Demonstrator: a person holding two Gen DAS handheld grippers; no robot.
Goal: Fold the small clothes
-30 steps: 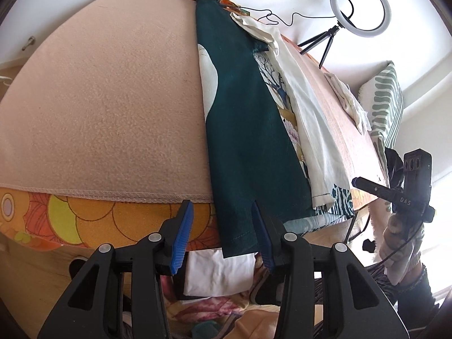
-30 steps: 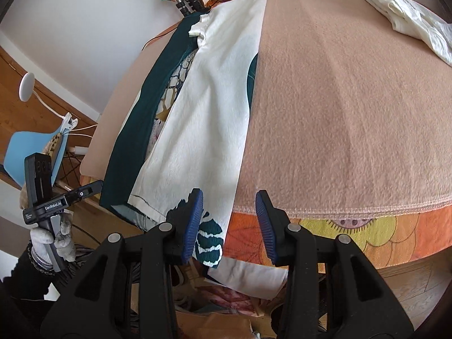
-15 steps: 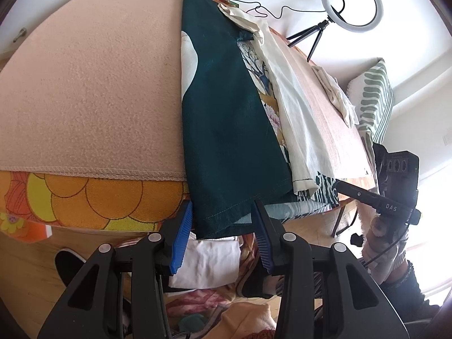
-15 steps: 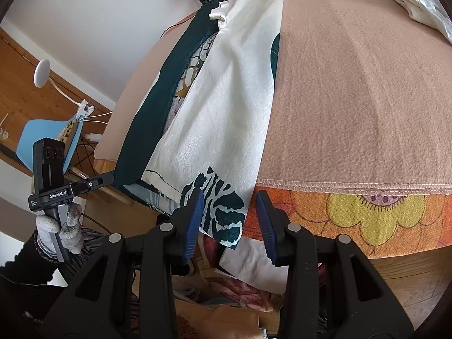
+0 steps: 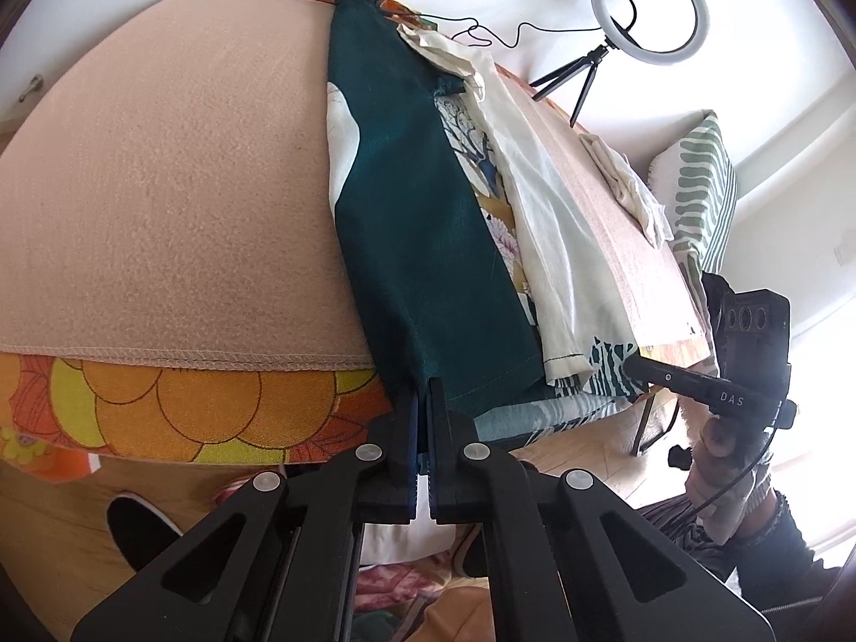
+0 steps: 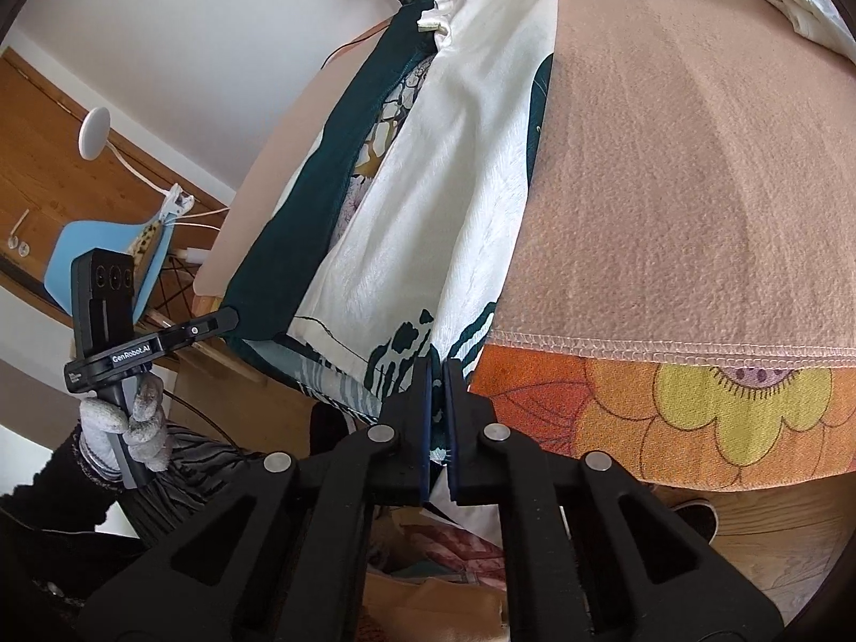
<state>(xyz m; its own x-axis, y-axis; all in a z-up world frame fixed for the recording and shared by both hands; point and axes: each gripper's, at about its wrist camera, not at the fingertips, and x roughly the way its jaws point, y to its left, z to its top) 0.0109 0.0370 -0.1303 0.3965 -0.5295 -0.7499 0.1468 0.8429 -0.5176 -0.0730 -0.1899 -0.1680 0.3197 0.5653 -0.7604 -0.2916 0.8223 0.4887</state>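
Observation:
A long garment lies across the table, dark green (image 5: 428, 224) on one side and white (image 6: 428, 203) on the other, with a printed lining between. Its near hem hangs over the table's front edge. My left gripper (image 5: 426, 401) is shut on the green hem corner. My right gripper (image 6: 437, 374) is shut on the white, green-patterned hem corner (image 6: 398, 358). Each gripper shows in the other's view, the right gripper in the left wrist view (image 5: 636, 366) and the left gripper in the right wrist view (image 6: 227, 315).
A pink fleece blanket (image 5: 160, 187) covers the table over an orange flowered cloth (image 5: 187, 406). A crumpled white garment (image 5: 631, 187) lies at the far right. A ring light (image 5: 650, 5) and a tripod stand behind. Clothes lie on the floor below.
Both grippers moved up to the hanging hem and closed, the left on the green corner, the right on the white patterned corner. Before, both were open.

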